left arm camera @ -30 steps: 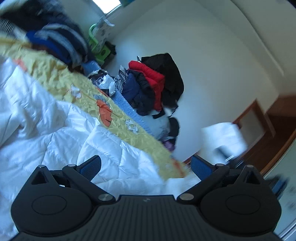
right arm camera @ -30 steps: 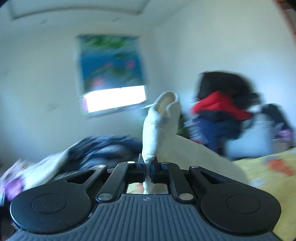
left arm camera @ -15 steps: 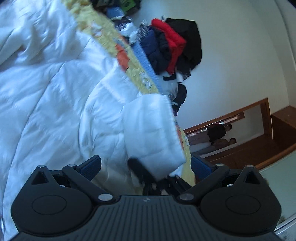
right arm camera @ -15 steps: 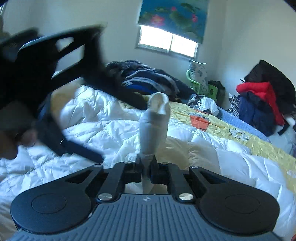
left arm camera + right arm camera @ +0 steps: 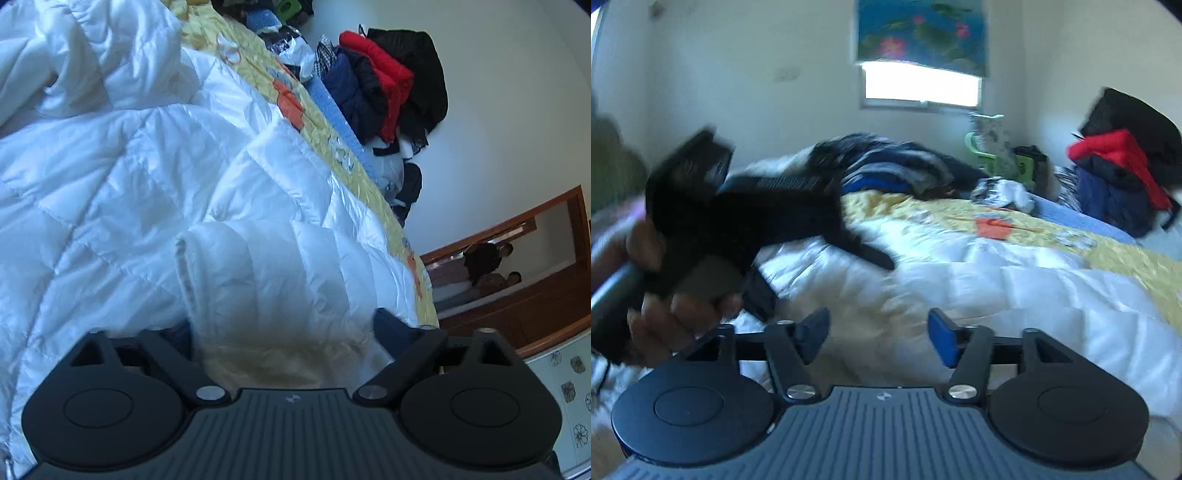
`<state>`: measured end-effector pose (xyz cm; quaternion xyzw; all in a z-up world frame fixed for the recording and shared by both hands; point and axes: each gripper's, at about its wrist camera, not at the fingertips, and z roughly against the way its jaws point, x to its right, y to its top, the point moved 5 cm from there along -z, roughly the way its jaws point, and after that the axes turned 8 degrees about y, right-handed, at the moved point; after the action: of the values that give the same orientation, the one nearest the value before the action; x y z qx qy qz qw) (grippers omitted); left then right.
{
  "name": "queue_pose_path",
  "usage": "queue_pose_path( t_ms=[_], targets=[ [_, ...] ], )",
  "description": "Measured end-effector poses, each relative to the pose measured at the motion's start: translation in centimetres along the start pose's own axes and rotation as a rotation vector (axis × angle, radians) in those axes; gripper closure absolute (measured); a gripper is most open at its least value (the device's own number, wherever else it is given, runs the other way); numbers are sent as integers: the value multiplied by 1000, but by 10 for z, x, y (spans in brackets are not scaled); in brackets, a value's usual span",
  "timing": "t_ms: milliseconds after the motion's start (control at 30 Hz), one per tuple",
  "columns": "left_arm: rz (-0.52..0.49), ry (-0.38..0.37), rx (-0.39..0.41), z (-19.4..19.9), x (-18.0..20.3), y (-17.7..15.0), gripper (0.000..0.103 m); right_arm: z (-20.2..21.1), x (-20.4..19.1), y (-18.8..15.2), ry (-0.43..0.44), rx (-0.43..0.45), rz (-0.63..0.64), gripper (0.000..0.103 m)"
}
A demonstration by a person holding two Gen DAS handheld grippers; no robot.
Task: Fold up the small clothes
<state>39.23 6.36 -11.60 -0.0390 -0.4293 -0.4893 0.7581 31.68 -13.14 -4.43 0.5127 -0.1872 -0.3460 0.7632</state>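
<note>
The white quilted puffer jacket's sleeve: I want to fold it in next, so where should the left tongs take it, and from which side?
Probably at the cuff end of the white quilted puffer jacket's sleeve, along its ribbed stitched edge. That edge is thin and flat, while the padded part is bulky. The open left tongs already straddle the sleeve from the near side, so they could come straight forward along the white duvet.

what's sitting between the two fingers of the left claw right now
In the left wrist view, the white puffer jacket's sleeve fills the gap of the open left claw.
</note>
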Motion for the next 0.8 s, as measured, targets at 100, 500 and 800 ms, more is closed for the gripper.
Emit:
queue_pose_path(
  t_ms=[100,500,800],
  targets=[
    [-34,87,2,-3,-3,2,71,19,26,9,-30,66,-72,31],
    [-217,143,58,53,18,35,96,22,179,12,-238,5,-399,23],
    [-149,325,-81,26,-58,25,95,47,177,-4,-280,26,-327,18]
  ],
)
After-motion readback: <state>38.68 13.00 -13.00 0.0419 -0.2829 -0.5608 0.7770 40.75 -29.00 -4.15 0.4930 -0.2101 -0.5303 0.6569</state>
